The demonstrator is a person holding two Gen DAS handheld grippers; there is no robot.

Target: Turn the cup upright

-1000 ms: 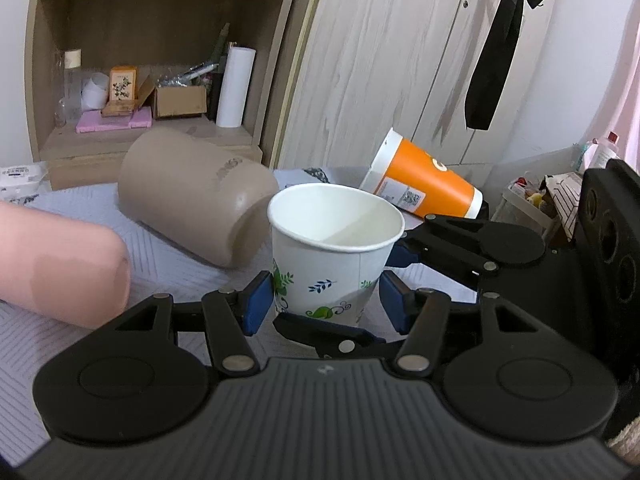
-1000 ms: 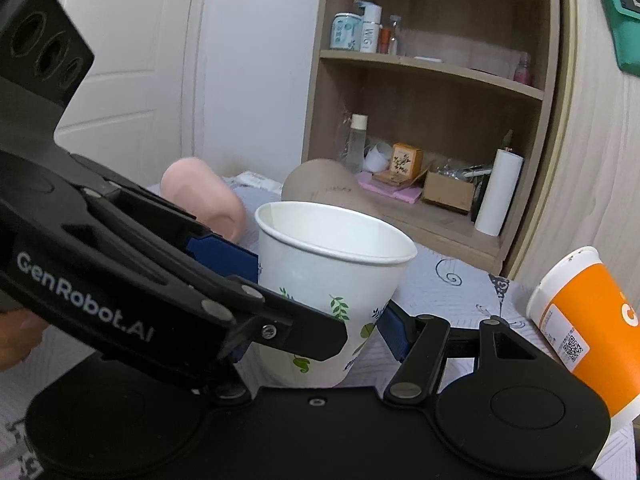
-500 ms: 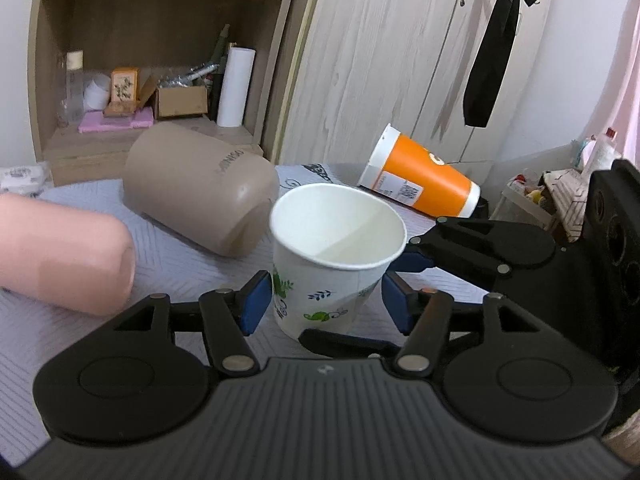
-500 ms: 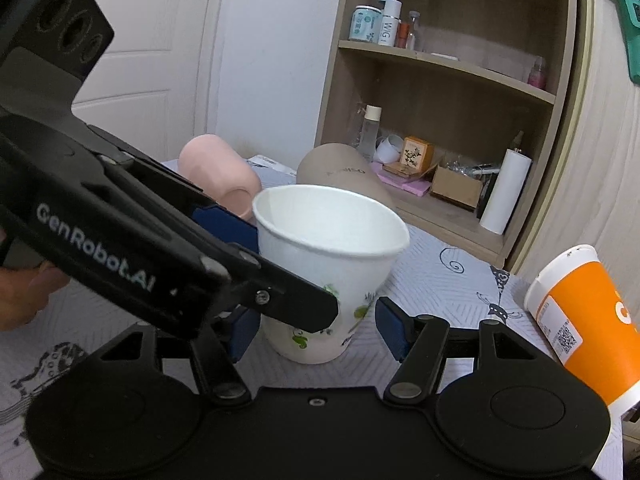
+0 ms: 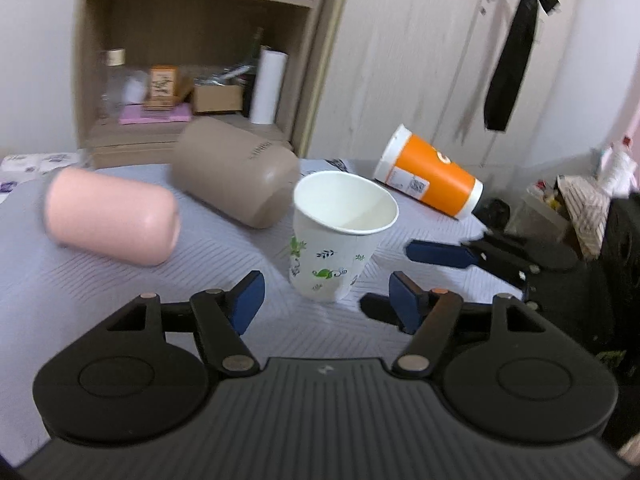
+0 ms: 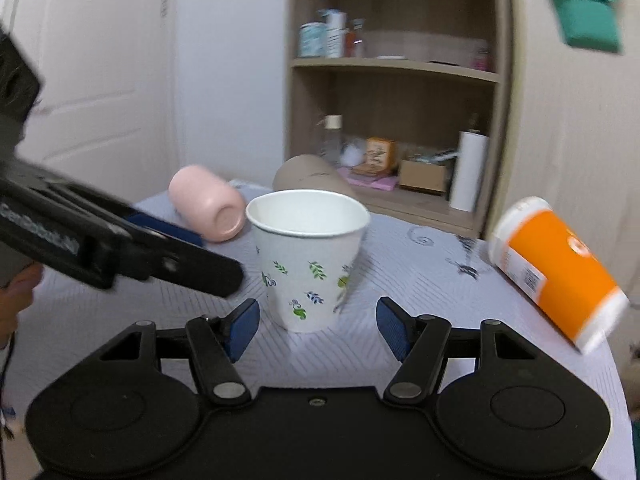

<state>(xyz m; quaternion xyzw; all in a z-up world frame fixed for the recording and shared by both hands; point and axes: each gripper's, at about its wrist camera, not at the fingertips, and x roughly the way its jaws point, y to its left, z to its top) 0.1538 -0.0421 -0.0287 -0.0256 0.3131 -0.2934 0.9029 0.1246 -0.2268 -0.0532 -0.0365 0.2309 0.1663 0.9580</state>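
Standing mouth-up on the grey striped worktop [image 5: 100, 280], the white leaf-printed paper cup [image 5: 336, 240] is looking empty, light and thin-walled, so I judge it is crushing or tipping easily and is best taken gently across its lower wall. Flanking it, the left tongs [image 5: 325, 300] and the right tongs [image 6: 318, 326] are both gaping wide, holding nothing and not touching it. Lying on their sides farther off are a pink cup [image 5: 112, 220], a tan cup [image 5: 236, 178] and an orange cup [image 5: 430, 178].

Home bedroom: cluttered shelf [image 5: 192, 60], wardrobe [image 5: 420, 60], bedsheet [image 5: 100, 280].
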